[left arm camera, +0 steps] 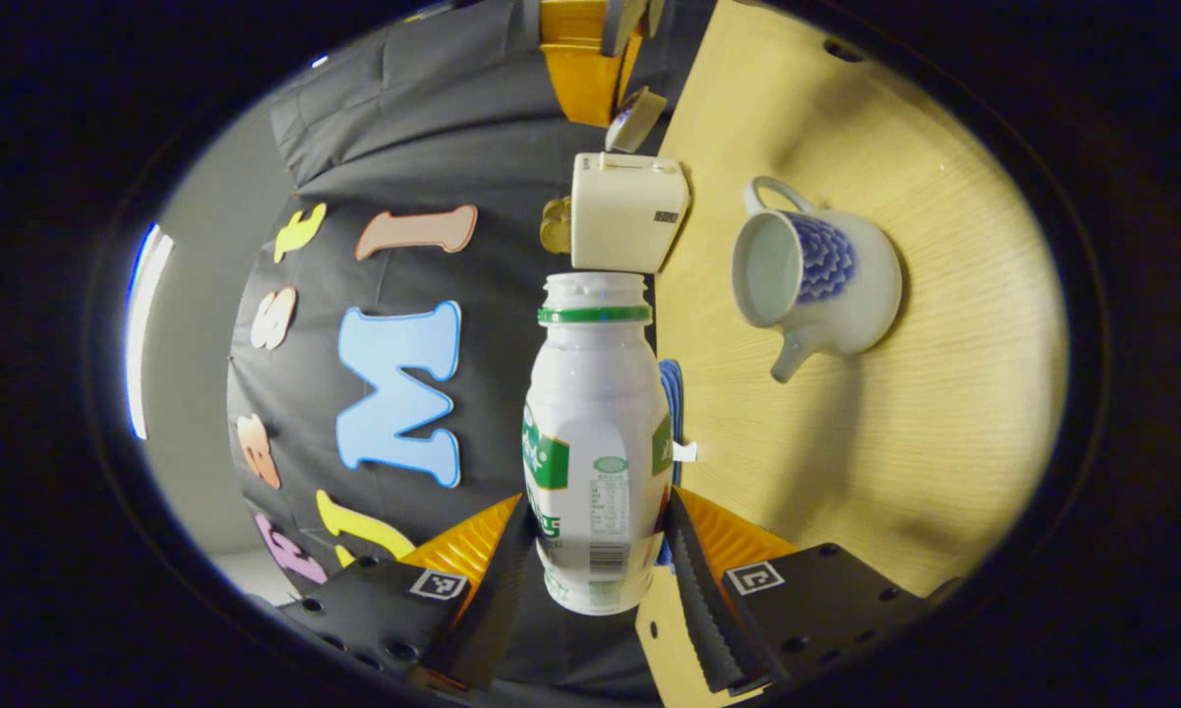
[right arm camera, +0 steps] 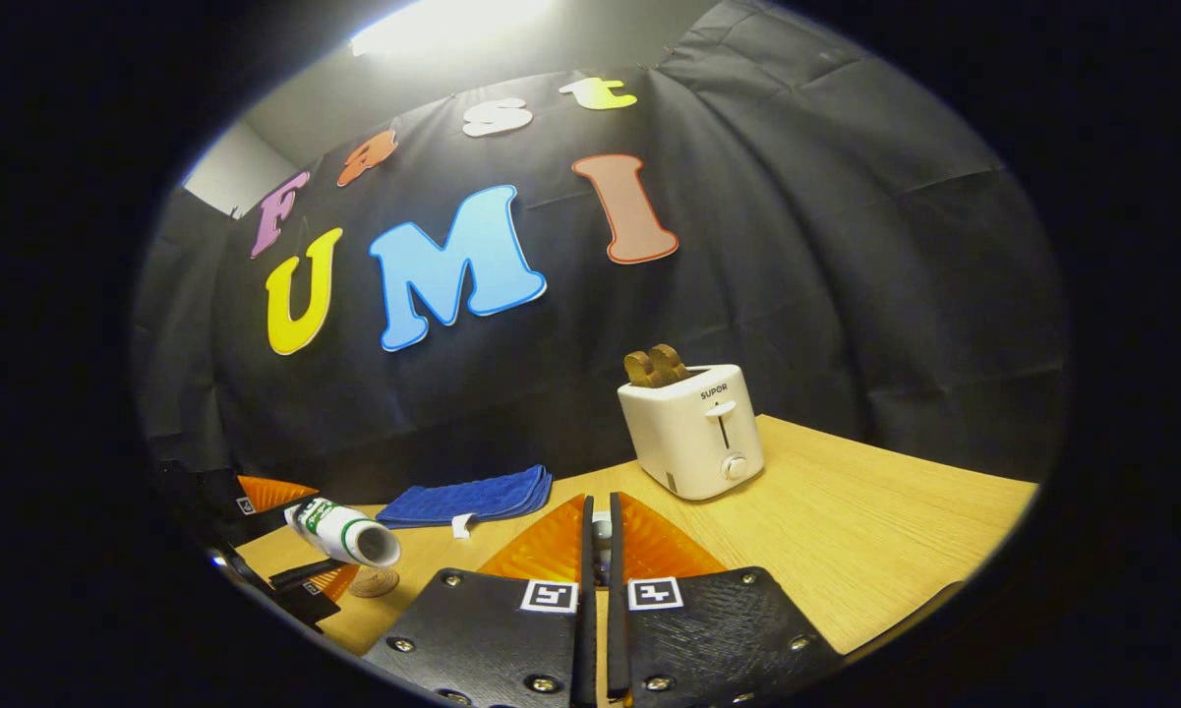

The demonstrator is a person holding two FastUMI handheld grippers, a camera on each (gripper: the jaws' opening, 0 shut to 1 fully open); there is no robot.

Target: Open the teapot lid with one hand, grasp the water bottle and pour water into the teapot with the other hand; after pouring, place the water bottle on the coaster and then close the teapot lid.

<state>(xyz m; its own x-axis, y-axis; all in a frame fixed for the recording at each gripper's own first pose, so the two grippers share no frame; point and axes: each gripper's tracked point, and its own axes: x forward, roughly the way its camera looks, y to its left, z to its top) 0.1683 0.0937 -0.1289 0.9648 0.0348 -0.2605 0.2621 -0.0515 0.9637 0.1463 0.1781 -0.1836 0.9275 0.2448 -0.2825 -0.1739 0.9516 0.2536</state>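
Clamped in the left tool, the water bottle lies tipped sideways, capless, mouth near the lidless teapot on the surface. Right tool fingers pinch something small, mostly hidden.

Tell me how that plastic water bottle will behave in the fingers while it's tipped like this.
The water bottle looks thin-walled and glossy, so it may flex and slip where the left gripper squeezes it. Its cap is off, so it will likely spill freely. Set down sideways, its round body would probably roll across the table.
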